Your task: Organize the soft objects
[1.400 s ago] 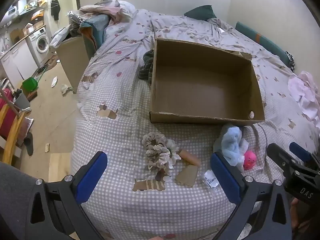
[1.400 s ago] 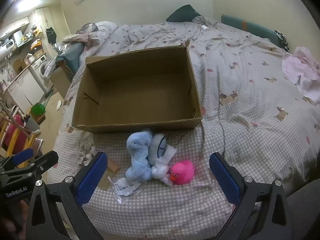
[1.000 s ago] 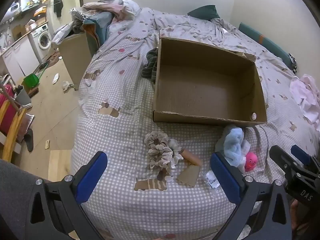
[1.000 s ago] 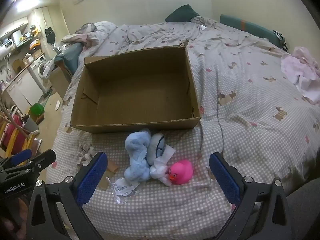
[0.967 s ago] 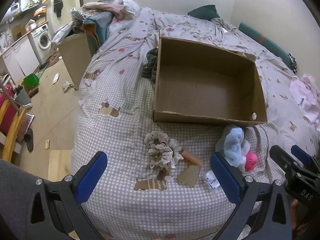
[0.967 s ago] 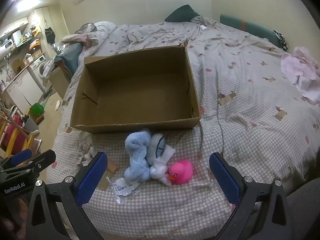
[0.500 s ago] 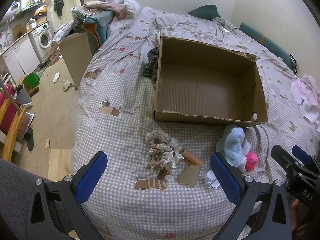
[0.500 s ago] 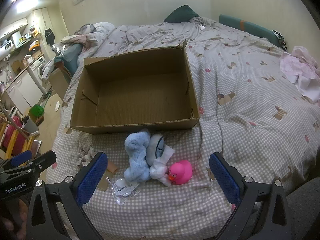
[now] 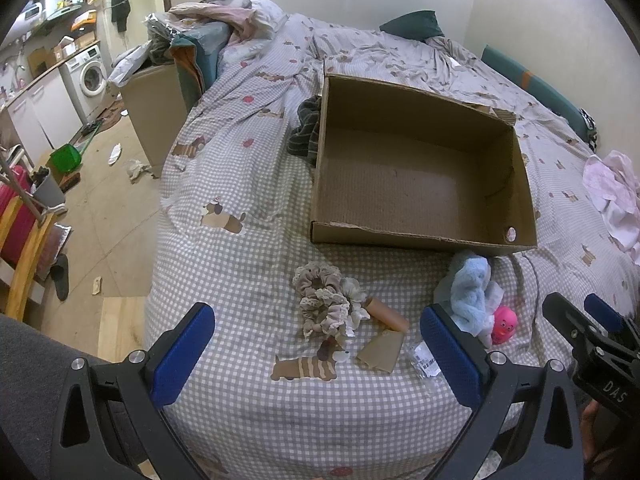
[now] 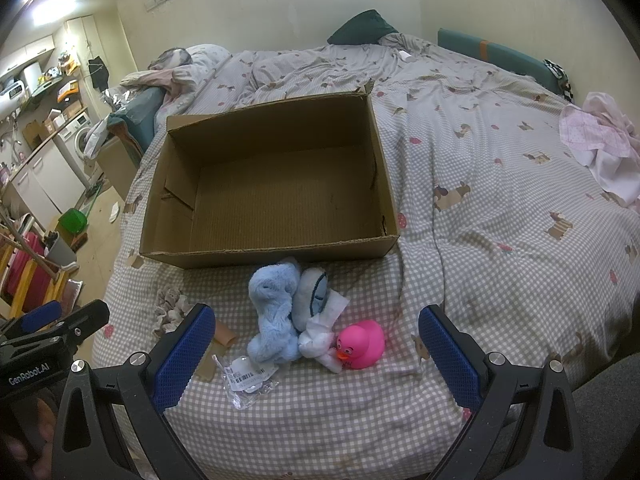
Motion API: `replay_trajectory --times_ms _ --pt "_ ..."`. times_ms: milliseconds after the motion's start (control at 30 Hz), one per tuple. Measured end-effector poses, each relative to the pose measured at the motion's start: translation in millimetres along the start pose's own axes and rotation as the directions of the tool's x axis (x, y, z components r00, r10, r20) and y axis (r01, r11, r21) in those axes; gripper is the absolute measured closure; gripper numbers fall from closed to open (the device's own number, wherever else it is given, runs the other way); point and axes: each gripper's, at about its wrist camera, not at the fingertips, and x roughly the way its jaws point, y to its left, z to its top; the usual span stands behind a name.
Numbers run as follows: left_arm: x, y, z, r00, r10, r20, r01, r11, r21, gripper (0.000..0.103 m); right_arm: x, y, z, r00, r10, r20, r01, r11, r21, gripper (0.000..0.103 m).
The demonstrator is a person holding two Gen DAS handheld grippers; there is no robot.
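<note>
An empty open cardboard box (image 9: 516, 200) (image 10: 160, 224) sits on the checked bed. In front of it lie beige scrunchies (image 9: 324, 300), a fluffy blue soft toy (image 10: 272, 316) (image 9: 470, 292), a white and blue cloth item (image 10: 316, 300) and a pink rubber duck (image 10: 362, 344) (image 9: 505, 318). My left gripper (image 9: 320, 356) is open and empty, held above the bed's near edge before the scrunchies. My right gripper (image 10: 316, 354) is open and empty, just before the blue toy and duck.
A cardboard tube (image 9: 386, 314), a cardboard scrap (image 9: 380, 354) and a clear plastic bag with a label (image 10: 246, 378) lie near the toys. Dark striped cloth (image 9: 306, 132) lies by the box's left wall. Pink clothes (image 10: 600, 140) lie at the right. The floor drops off left of the bed.
Both grippers have drawn back and risen slightly, so the box and toys sit a little farther off. Nothing on the bed has moved.
</note>
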Motion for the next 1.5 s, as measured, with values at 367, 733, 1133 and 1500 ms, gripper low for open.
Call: replay_trajectory --times_ms 367,733,1133,1500 --pt "0.8 -0.2 0.6 1.0 0.009 -0.008 -0.009 1.0 -0.005 0.0 1.6 -7.5 -1.3 1.0 0.002 -0.001 -0.002 1.0 0.011 0.0" --pt "1.4 -3.8 2.2 1.0 0.008 -0.009 -0.008 1.0 -0.001 0.0 2.1 -7.6 -1.7 1.0 0.002 -0.002 -0.002 1.0 0.009 0.0" --pt "0.8 -5.2 1.5 1.0 0.004 -0.012 -0.005 1.0 -0.006 0.0 2.6 -8.1 -1.7 1.0 0.0 -0.003 0.0 1.0 0.01 0.0" --pt "0.9 -5.3 1.3 1.0 0.002 -0.014 -0.002 1.0 -0.009 0.0 2.8 -5.9 -1.6 1.0 0.0 -0.004 0.0 1.0 0.01 0.0"
